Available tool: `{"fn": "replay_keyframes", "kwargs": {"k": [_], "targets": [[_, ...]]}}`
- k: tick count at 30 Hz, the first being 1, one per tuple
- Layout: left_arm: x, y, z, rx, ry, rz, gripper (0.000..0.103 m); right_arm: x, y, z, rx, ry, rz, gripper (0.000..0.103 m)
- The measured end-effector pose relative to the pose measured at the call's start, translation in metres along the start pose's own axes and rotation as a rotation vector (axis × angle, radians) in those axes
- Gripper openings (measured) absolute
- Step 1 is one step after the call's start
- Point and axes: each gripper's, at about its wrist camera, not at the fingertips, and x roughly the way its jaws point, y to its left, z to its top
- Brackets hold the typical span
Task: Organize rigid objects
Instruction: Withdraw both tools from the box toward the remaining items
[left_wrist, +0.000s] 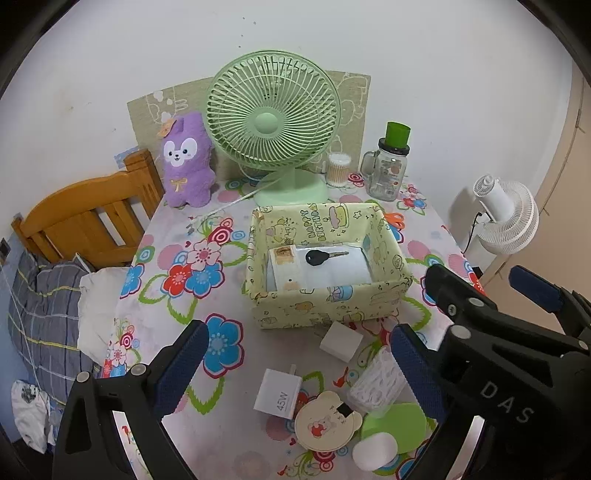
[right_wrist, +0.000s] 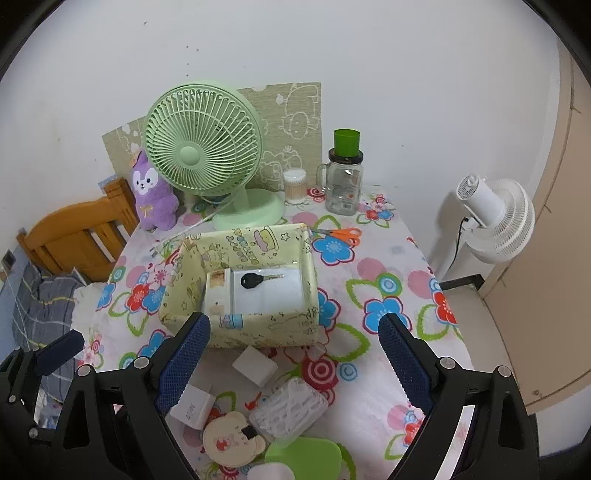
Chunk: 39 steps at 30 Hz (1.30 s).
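Note:
A yellow patterned box (left_wrist: 325, 302) (right_wrist: 258, 328) stands mid-table, holding a black key (left_wrist: 319, 257) (right_wrist: 255, 280) and a small white pack (left_wrist: 286, 266). In front of it lie a white cube (left_wrist: 340, 341) (right_wrist: 255, 365), a white 45W charger (left_wrist: 277, 394) (right_wrist: 194, 406), a bear-shaped card (left_wrist: 327, 424) (right_wrist: 232, 439), a clear case of white picks (left_wrist: 376, 384) (right_wrist: 290, 410), a green lid (left_wrist: 395, 424) (right_wrist: 303, 458) and a white cylinder (left_wrist: 375, 451). My left gripper (left_wrist: 295, 369) is open and empty above them. My right gripper (right_wrist: 295, 365) is open and empty; it also shows at the right of the left wrist view (left_wrist: 480, 284).
A green desk fan (left_wrist: 273, 118) (right_wrist: 203, 144), a purple plush (left_wrist: 186, 162), a cotton swab jar (left_wrist: 338, 169), a glass mug jar (left_wrist: 388, 170) and orange scissors (right_wrist: 340, 234) line the back. A wooden bed headboard (left_wrist: 85, 221) is left; a white floor fan (right_wrist: 495, 218) is right.

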Motion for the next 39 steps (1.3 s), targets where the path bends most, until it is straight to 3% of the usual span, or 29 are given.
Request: {"fn": "replay_keyframes", "kwargs": {"k": [6,18,25,39], "targets": [[0.0,-0.001,-0.012,0.011,0.014,-0.003,0.1,-0.004,-0.001,-0.013,-0.016,0.011,-0.045,0.094],[0.015,-0.003,-0.042,0.027,0.048,0.009,0.1,0.003,-0.002,-0.046,-0.058,0.024,-0.031,0.094],[0.025,-0.003,-0.06,0.036,0.048,-0.02,0.1,0.01,-0.006,-0.067,-0.055,0.036,-0.034,0.094],[0.062,-0.001,-0.099,0.025,0.126,-0.035,0.1,0.046,-0.01,-0.108,-0.04,0.13,-0.03,0.094]]}}
